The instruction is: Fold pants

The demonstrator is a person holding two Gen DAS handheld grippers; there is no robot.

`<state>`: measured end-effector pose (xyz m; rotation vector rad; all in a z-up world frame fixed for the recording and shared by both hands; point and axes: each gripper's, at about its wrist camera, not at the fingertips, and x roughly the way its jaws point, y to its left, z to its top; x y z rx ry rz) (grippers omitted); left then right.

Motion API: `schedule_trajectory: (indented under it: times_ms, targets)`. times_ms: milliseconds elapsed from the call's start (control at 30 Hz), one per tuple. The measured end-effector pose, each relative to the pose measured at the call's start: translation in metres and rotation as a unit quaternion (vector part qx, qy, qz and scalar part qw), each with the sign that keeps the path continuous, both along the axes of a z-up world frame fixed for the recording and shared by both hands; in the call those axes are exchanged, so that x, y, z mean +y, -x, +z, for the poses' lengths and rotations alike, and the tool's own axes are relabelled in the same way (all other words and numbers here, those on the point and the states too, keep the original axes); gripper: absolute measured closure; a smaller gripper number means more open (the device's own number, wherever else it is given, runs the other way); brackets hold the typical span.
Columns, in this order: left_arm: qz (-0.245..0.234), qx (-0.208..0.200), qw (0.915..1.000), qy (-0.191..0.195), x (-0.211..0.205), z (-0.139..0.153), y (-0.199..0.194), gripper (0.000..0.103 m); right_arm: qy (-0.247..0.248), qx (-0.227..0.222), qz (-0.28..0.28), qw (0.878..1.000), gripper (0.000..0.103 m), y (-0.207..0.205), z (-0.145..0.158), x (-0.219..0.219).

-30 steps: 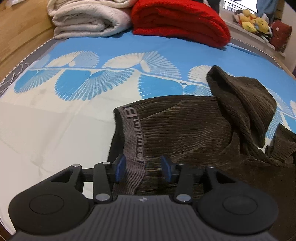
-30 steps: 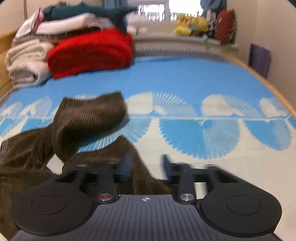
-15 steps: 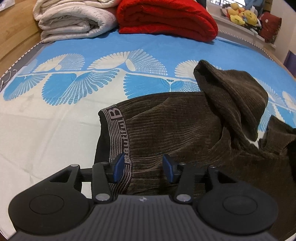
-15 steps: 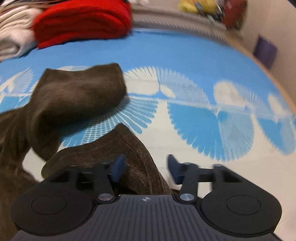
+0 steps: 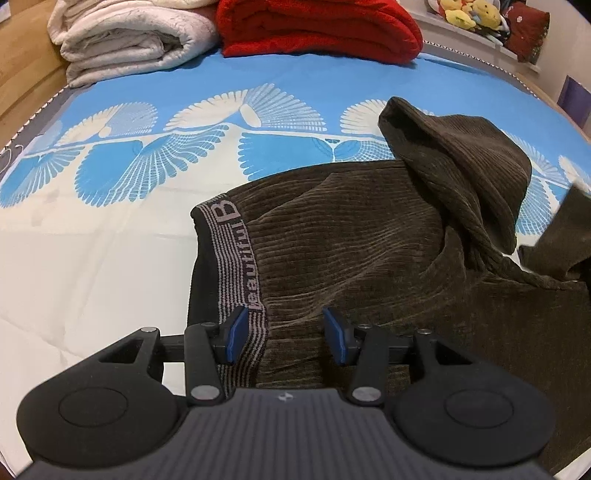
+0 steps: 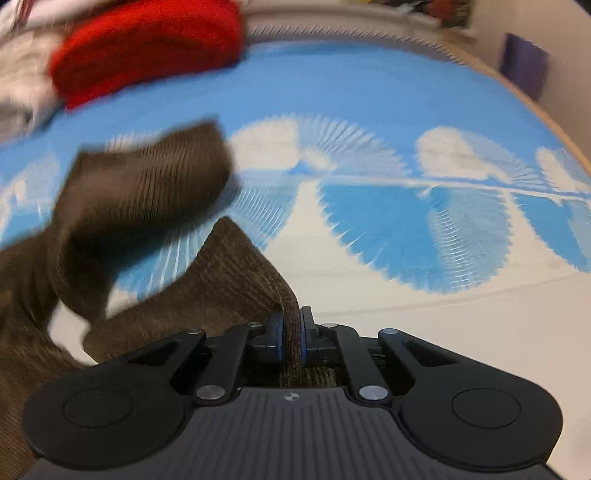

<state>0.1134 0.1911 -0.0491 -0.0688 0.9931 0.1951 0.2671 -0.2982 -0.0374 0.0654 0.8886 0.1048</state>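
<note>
Brown corduroy pants [image 5: 351, 240] lie crumpled on the bed, grey lettered waistband [image 5: 236, 258] to the left, one leg folded back over the seat [image 5: 461, 162]. My left gripper [image 5: 284, 332] hangs open just over the near end of the waistband; the cloth lies between the blue pads [image 5: 234, 332] without being pinched. In the blurred right wrist view, my right gripper [image 6: 291, 339] is closing and its pads press on the edge of the nearer pant leg [image 6: 240, 266]. The other leg [image 6: 147, 184] lies folded further left.
The bed has a blue and white fan-patterned sheet [image 5: 92, 258]. A folded red blanket [image 5: 317, 29] and a white one [image 5: 129, 40] sit at the far end. Plush toys [image 5: 469, 14] line a ledge behind. A wooden edge [image 5: 22, 85] runs along the left side.
My right gripper went from wide open to shut on the pant leg edge and slid in over it. The left gripper stayed open over the waistband, rolling slightly.
</note>
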Motion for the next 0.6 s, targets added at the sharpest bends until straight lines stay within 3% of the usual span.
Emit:
schedule_trajectory:
  times_ms: [133, 233, 300, 400, 467, 533, 600]
  targets:
    - [-0.004, -0.007, 1.0, 0.003, -0.01, 0.004, 0.002, 0.053, -0.039, -0.06, -0.112, 0.991, 0.096, 0.042, 0.034, -0.08]
    - [-0.008, -0.014, 0.9999, 0.003, -0.017, 0.008, 0.004, 0.052, -0.043, -0.059, -0.268, 0.961, 0.096, 0.085, 0.035, -0.159]
    - [-0.007, -0.018, 0.9998, 0.008, -0.02, 0.01, 0.004, 0.052, -0.07, 0.004, -0.356, 0.932, 0.096, 0.114, 0.012, -0.21]
    - [-0.008, -0.011, 0.9999, 0.005, -0.024, 0.007, 0.003, 0.052, -0.115, 0.125, -0.433, 0.885, 0.096, 0.153, -0.036, -0.263]
    - [-0.011, 0.001, 0.9999, -0.004, -0.025, 0.003, 0.001, 0.053, -0.147, 0.163, -0.456, 0.863, 0.096, 0.172, -0.056, -0.283]
    - [-0.01, 0.013, 0.9998, -0.01, -0.025, -0.001, 0.0, 0.052, -0.159, 0.167, -0.456, 0.86, 0.096, 0.179, -0.062, -0.29]
    - [-0.004, 0.024, 0.9997, -0.007, -0.023, -0.005, 0.0, 0.052, -0.158, 0.17, -0.433, 0.871, 0.095, 0.177, -0.066, -0.29]
